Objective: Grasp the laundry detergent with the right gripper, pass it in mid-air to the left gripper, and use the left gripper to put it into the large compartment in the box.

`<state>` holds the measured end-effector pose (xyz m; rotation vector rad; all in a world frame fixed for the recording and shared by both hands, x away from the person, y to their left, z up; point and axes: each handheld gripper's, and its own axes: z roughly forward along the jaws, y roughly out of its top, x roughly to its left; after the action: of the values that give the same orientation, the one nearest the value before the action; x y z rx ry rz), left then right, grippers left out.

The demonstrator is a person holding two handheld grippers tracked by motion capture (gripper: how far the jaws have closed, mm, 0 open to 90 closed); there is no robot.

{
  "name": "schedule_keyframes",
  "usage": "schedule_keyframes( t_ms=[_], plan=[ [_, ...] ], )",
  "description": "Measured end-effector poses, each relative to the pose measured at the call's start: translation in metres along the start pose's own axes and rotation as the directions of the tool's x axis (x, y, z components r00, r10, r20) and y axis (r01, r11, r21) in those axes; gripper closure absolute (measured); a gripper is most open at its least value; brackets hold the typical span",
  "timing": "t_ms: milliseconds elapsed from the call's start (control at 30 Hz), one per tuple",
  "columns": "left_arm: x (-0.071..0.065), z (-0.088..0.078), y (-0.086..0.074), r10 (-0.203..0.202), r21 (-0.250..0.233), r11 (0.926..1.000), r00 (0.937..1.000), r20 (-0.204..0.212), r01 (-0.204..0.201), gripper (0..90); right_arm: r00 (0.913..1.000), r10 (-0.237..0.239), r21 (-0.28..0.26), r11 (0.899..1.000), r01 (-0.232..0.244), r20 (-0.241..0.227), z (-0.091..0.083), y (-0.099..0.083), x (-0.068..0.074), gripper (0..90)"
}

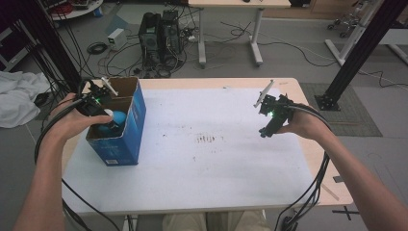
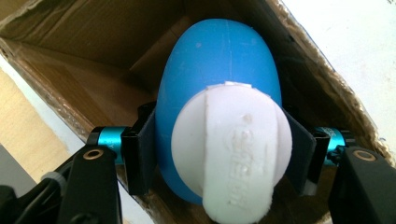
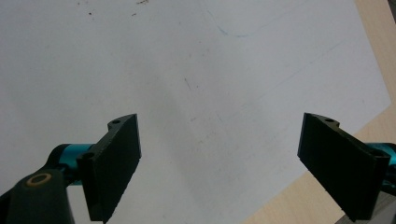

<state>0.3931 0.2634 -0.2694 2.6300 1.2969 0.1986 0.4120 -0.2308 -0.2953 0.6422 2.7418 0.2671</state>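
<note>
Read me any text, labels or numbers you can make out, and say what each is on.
None can be read.
White cap of the blue bottle in the left tongs: raised lettering, too blurred to read.
Blue box: small white print near its bottom edge, too small to read.

Pretty typical lab room here — grey floor (image 1: 288,53) with black cables (image 1: 250,36) snaking all over it. Behind the wooden table (image 1: 308,144) with its white sheet (image 1: 216,159) there's a black computer tower (image 1: 159,36) sitting on the floor, plus a small white box (image 1: 116,38) next to it. Further back, a second desk on white legs (image 1: 228,33). Black metal frame posts (image 1: 365,48) stand at both sides — and a heap of white cloth (image 1: 17,96) at the far left. Lighting's even, kinda soft.
</note>
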Motion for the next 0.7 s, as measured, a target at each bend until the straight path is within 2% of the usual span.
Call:
schedule_keyframes(
  t_ms=[67, 100, 133, 167, 200, 233, 300, 367, 400, 700],
  plan=[
    [0.001, 0.002, 0.002, -0.008, -0.008, 0.9999, 1.0, -0.005, 0.008, 37.4, 1.0, -0.003, -0.002, 1.0, 0.003, 0.0, 0.0, 0.0, 0.0, 12.5],
    [0.0, -0.009, 0.01, -0.033, -0.01, 0.9994, 0.9994, -0.005, 0.033, 37.4, 1.0, 0.0, -0.001, 1.0, 0.0, -0.001, 0.0, 0.0, 0.001, 12.5],
    [0.001, 0.002, 0.002, -0.01, -0.009, 0.9999, 0.9999, -0.003, 0.01, 37.4, 0.9999, 0.012, -0.013, 1.0, -0.012, -0.002, -0.004, -0.001, -0.006, 12.5],
    [-0.001, 0.0, 0.0, -0.002, 0.002, 1.0, 1.0, 0.0, 0.002, 37.3, 1.0, 0.001, -0.001, 1.0, -0.001, 0.0, 0.0, 0.0, 0.001, 12.5],
    [0.004, 0.002, 0.003, -0.018, -0.011, 0.9998, 0.9998, 0.004, 0.018, 37.3, 1.0, -0.003, -0.003, 1.0, 0.003, -0.001, 0.0, 0.0, 0.0, 12.5],
    [0.0, 0.001, 0.001, -0.003, -0.006, 1.0, 1.0, -0.002, 0.003, 37.3, 1.0, 0.002, -0.003, 1.0, -0.002, -0.002, 0.0, -0.001, 0.001, 12.5],
    [0.005, 0.002, 0.002, -0.02, -0.014, 0.9997, 0.9998, 0.004, 0.02, 37.3, 1.0, -0.002, -0.002, 1.0, 0.002, -0.001, 0.0, 0.0, 0.0, 12.5],
    [0.003, 0.002, 0.003, -0.008, -0.007, 0.9999, 1.0, -0.002, 0.008, 37.2, 1.0, 0.005, -0.001, 1.0, -0.005, -0.003, 0.001, -0.003, 0.0, 12.5],
    [0.003, 0.002, 0.002, -0.023, -0.013, 0.9996, 0.9997, 0.002, 0.023, 37.1, 1.0, 0.0, -0.001, 1.0, 0.0, 0.0, 0.0, 0.0, 0.001, 12.5],
    [0.004, 0.002, 0.002, -0.023, -0.012, 0.9997, 0.9997, 0.002, 0.023, 36.9, 1.0, 0.003, 0.001, 1.0, -0.003, 0.0, 0.001, -0.002, 0.001, 12.5]
  ],
)
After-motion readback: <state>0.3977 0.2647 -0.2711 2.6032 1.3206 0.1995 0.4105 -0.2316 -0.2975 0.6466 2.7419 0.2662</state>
